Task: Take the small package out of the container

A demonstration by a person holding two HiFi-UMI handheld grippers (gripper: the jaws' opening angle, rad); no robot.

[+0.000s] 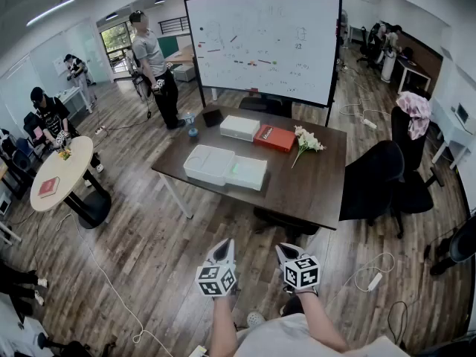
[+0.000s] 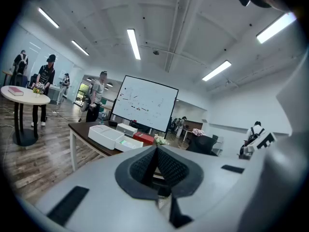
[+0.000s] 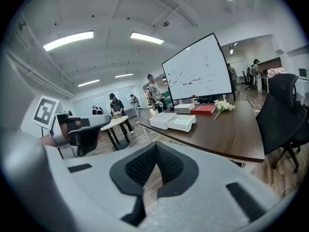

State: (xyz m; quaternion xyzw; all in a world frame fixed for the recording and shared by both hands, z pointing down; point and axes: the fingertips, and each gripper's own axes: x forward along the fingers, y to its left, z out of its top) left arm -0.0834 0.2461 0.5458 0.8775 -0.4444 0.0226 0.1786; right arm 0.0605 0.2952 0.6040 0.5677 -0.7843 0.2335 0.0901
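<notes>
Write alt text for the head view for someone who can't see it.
The left hand-held gripper and right hand-held gripper, both shut and empty, are held low over a wood floor, short of a dark table carrying a white container, a white box, a red box and white flowers, with a whiteboard behind.

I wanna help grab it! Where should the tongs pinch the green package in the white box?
Probably from straight above, pinching its two long edges: the green package lies flat in the open white box, whose walls block coming in sideways.
</notes>
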